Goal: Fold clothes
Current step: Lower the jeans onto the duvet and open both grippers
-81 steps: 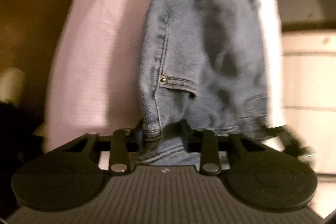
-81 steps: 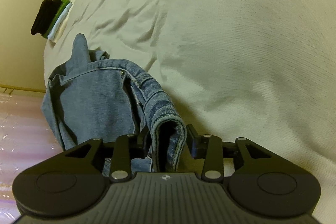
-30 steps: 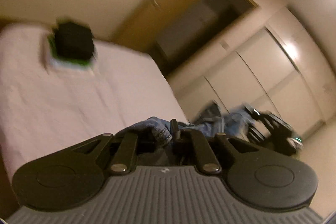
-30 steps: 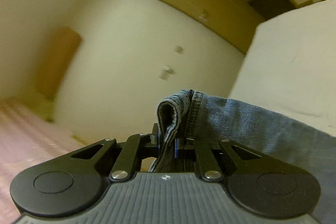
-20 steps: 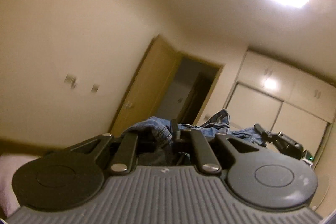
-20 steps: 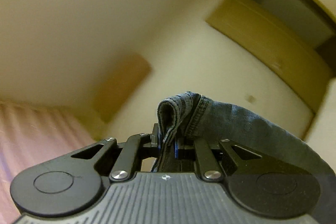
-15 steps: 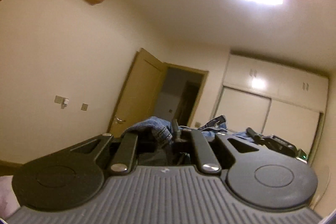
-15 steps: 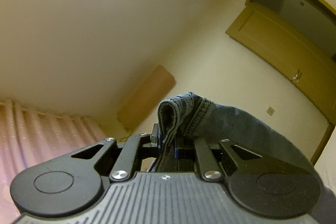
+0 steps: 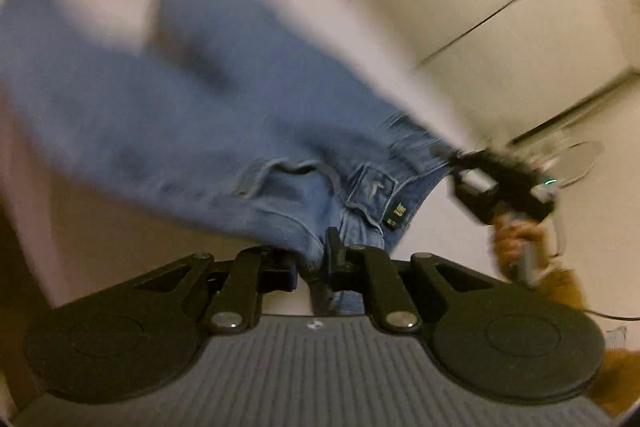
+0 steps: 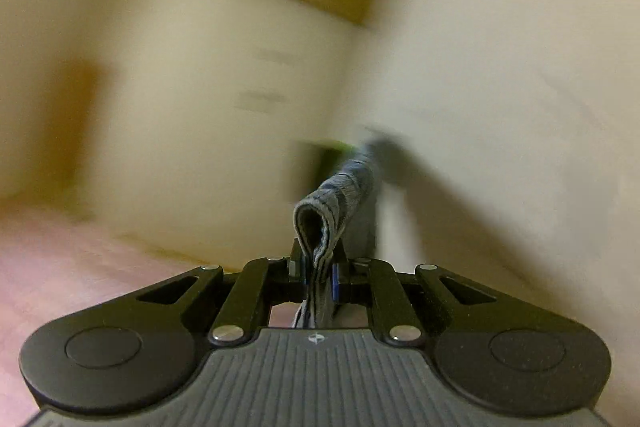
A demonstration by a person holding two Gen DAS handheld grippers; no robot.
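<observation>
Folding not begun: your left gripper (image 9: pixel 311 263) and right gripper (image 10: pixel 319 271) both pinch the blue denim jeans (image 9: pixel 208 131), unfolded, airborne.

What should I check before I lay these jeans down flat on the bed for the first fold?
1. Left gripper shut on jeans at the waistband: ok.
2. Right gripper shut on a folded denim edge: ok.
3. Waistband stretched between both grippers, the other gripper visible at its far end: ok.
4. Legs spread apart, untwisted: cannot tell, blurred.
5. Bed surface bare where jeans land: cannot tell, motion blur.
</observation>
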